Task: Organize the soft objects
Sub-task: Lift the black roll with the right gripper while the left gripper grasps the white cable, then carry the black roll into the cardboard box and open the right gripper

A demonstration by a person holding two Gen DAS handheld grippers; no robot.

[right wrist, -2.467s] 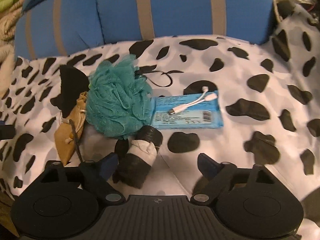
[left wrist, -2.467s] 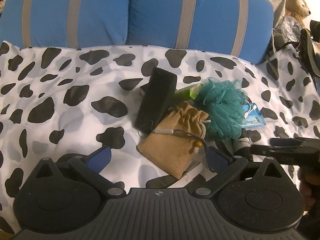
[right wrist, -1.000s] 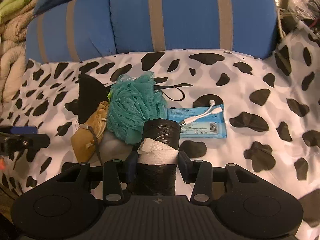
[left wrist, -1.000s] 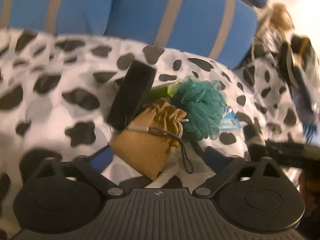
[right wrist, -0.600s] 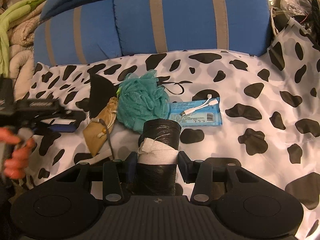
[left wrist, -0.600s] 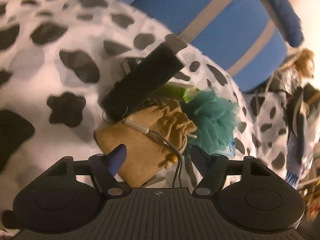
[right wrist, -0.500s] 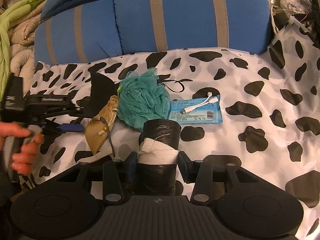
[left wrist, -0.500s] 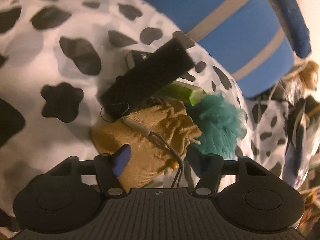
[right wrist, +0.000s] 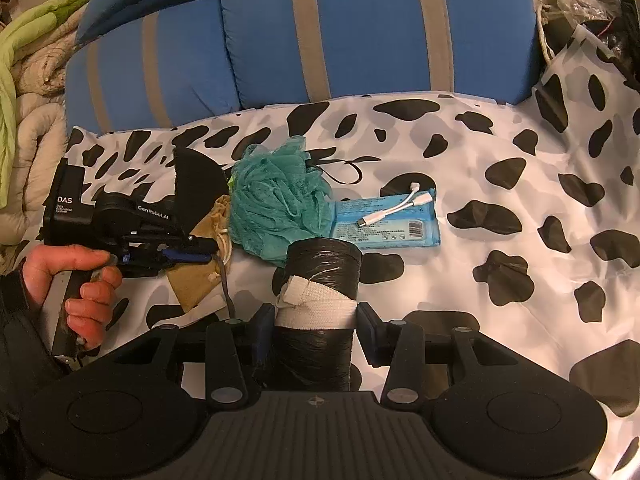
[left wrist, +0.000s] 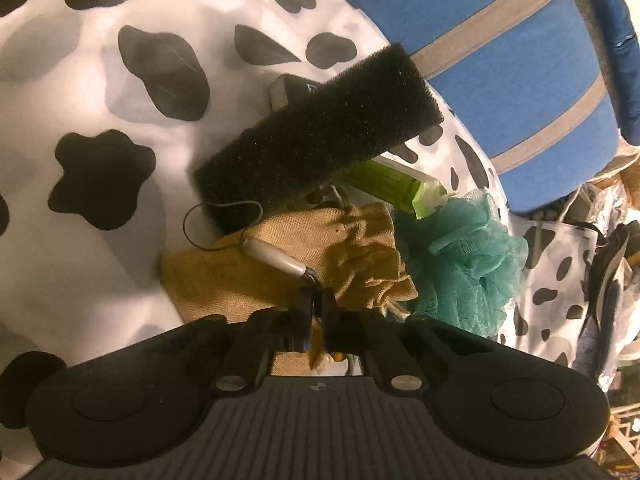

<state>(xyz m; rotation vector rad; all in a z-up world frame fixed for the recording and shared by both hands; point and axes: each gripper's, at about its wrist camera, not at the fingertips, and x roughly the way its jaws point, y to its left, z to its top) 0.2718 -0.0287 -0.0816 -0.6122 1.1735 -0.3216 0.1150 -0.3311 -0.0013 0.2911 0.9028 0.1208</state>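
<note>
My left gripper [left wrist: 318, 300] is shut over the tan drawstring pouch [left wrist: 248, 276], pinching the grey cord [left wrist: 310, 276] with the white plug that lies across it. Whether pouch fabric is pinched too, I cannot tell. A black foam sponge [left wrist: 320, 128] leans just beyond the pouch, and a teal mesh loofah [left wrist: 468, 264] sits to its right. In the right wrist view, my right gripper [right wrist: 316, 316] is shut on a black rolled bag with a white band [right wrist: 320, 264], held above the bed. There the left gripper [right wrist: 208, 246] shows at the left, over the pouch [right wrist: 196, 284].
A cow-print cover [right wrist: 500, 240] spreads over the bed, with blue striped pillows [right wrist: 360, 32] behind it. A blue wipes pack [right wrist: 384, 228] carries a white adapter cable [right wrist: 396, 210]. A green pack [left wrist: 396, 188] lies under the sponge. A person's hand [right wrist: 84, 280] holds the left gripper. Clutter fills the far right.
The left gripper came down onto the pouch, rolled, and its jaws closed from wide open onto the cord. The right gripper closed on the black roll, lifted it, and now holds still.
</note>
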